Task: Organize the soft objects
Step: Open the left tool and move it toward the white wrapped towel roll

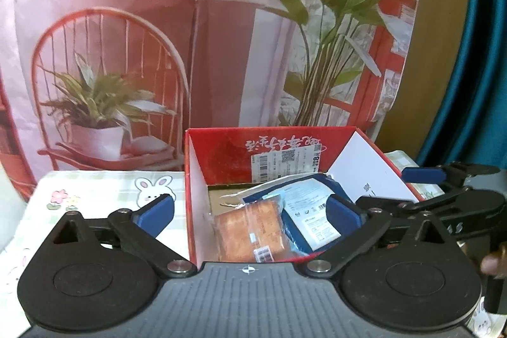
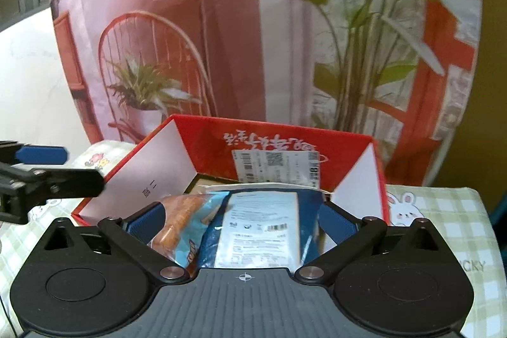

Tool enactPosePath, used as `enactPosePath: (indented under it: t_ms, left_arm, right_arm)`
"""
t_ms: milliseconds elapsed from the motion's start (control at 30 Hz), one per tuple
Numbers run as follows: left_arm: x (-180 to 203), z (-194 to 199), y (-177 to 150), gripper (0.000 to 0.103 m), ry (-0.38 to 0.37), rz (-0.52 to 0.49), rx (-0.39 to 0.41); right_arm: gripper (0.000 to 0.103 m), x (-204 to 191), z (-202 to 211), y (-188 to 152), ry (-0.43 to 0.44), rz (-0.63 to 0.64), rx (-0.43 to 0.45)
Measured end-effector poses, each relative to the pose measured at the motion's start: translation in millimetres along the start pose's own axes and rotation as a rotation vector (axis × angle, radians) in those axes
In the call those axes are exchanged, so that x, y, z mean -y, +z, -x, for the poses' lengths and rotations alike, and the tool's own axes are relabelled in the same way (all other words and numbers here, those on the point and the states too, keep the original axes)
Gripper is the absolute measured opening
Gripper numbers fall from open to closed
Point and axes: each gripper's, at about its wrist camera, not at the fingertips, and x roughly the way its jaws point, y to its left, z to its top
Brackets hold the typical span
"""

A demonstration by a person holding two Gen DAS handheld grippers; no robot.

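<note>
Looking down from both wrist views: the red box (image 1: 221, 148) sits on the checked bunny-print cloth (image 1: 95, 189), its flaps folded outward, probably so the opening stays clear for loading from above.

Contents. The blue packet (image 2: 263, 230), white label up, lies tilted against the box's right side. The orange snack packet (image 1: 250, 230) lies flat just beside it, the two touching along one edge. Both soft items are inside the box, below the rim. My reading: they rest loosely where they settled, not squared up, because limp packaging slumps against whatever wall is nearest.

Tools. Left gripper (image 1: 250, 211): jaws spread wide, nothing between the blue pads, which stand clear of both packets; it hovers near the box's front edge, aimed down into it. Right gripper (image 2: 240, 224): likewise spread wide and empty, above the blue packet. In the left view the right tool shows beyond the box's right flap, and a fingertip of the person's hand (image 1: 492, 266) shows on its handle.

Judgement: with both packets in the box and both tools open and holding nothing, this placement step looks complete. Whether more soft items wait elsewhere cannot be told; none is in view on the cloth.

Backdrop: printed sheet (image 1: 158, 21) showing lamp, chair, plants.
</note>
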Motion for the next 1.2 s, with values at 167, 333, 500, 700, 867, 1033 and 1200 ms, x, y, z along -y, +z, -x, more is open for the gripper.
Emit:
enactPosePath:
  t_ms: [167, 333, 500, 700, 867, 1033, 1200]
  left_arm:
    - [8, 20, -17, 0.103, -0.005, -0.028, -0.011]
    - [10, 30, -44, 0.103, -0.014, -0.025, -0.059]
    - [9, 42, -70, 0.103, -0.047, 0.005, -0.117]
    - [10, 62, -99, 0.103, -0.07, 0.019, -0.185]
    - [1, 75, -127, 0.1, -0.094, 0.081, -0.264]
    - [-7, 84, -155, 0.089, -0.128, 0.145, -0.35]
    - [-15, 91, -172, 0.08, -0.185, 0.218, -0.411]
  right_arm:
    - [0.103, 1, 28, -13, 0.009, -0.022, 0.045]
    - [0.103, -3, 51, -36, 0.016, -0.024, 0.055]
    - [0.103, -14, 64, -68, 0.021, 0.0, 0.01]
    - [0.103, -19, 82, -102, 0.094, 0.034, -0.078]
    - [0.101, -12, 96, -123, 0.142, 0.03, -0.165]
    - [0.092, -8, 104, -145, 0.166, 0.008, -0.252]
    - [0.085, -7, 109, -161, 0.186, 0.001, -0.334]
